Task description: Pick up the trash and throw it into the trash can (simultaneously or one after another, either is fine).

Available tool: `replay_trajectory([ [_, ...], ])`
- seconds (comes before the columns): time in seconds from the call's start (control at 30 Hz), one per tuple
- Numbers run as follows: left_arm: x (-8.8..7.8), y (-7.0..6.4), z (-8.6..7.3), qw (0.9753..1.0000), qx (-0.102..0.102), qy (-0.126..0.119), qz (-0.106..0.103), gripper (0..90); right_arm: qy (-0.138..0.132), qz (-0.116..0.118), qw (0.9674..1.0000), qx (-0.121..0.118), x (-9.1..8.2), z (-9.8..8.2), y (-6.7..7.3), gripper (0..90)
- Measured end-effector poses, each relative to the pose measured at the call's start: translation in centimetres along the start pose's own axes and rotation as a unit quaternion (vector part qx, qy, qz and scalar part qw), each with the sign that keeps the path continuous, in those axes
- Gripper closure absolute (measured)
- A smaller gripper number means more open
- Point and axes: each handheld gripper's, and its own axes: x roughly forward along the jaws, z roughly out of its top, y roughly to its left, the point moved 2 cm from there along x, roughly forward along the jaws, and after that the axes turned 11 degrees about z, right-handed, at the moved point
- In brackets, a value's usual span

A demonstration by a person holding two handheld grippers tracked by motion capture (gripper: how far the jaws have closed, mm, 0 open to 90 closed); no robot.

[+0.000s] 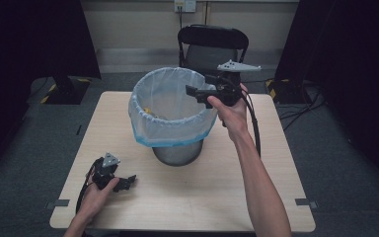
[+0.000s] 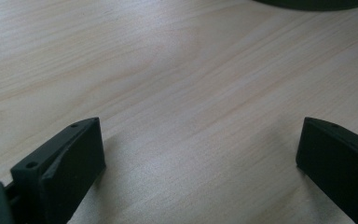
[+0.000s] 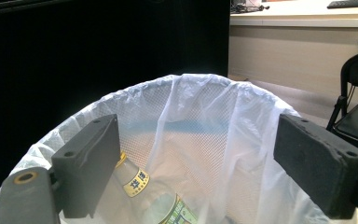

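While we look down from the high view, we see a bin (image 1: pixel 177 148) standing near the middle of the surface (image 1: pixel 217 187), a little toward the far edge. A thin white bag (image 1: pixel 170 126) with a blue band lines it and folds over its rim.

Our right hand-held gripper (image 1: pixel 193 92) hangs over the far right side of the bin's rim, held level and pointing in across the opening. In the right gripper view its two black jaws stand wide apart, and nothing is between them. They hold nothing.

Inside the bag lies a bottle (image 3: pixel 154 198) — we see it in the right gripper view, low down in the bin, lying tilted with its neck up toward the left jaw. It has a gold band at the neck and a label with some green on it. In the high view a small bit of yellow shows inside the bin on its left side.

Our left hand-held gripper (image 1: pixel 128 180) rests near the front left corner of the surface, well apart from the bin. In the left gripper view its jaws are wide open too — just bare wood lies between them.

Behind the far edge stands a dark chair (image 1: pixel 212 47).
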Motion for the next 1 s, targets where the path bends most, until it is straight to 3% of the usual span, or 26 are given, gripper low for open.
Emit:
replay_trajectory([
  [0.5, 0.0, 0.0, 0.0, 1.0, 0.0, 0.0, 0.0, 0.4, 0.001, -0.043, 0.9991, 0.005, -2.6, -0.2, -2.1, 14.1],
  [0.7, 0.0, 0.0, 0.0, 1.0, 0.001, 0.0, 0.0, 0.4, -0.004, -0.066, 0.9977, 0.008, -4.4, 0.0, -3.1, 14.0],
  [0.8, 0.0, 0.0, 0.0, 1.0, 0.0, 0.0, 0.0, 0.4, 0.01, -0.08, 0.9968, 0.002, -5.0, -0.3, -3.5, 14.1],
  [1.0, 0.0, 0.0, 0.0, 1.0, 0.0, 0.0, 0.0, 0.4, 0.01, -0.1, 0.9949, 0.012, -6.6, -1.1, -4.5, 14.2],
])
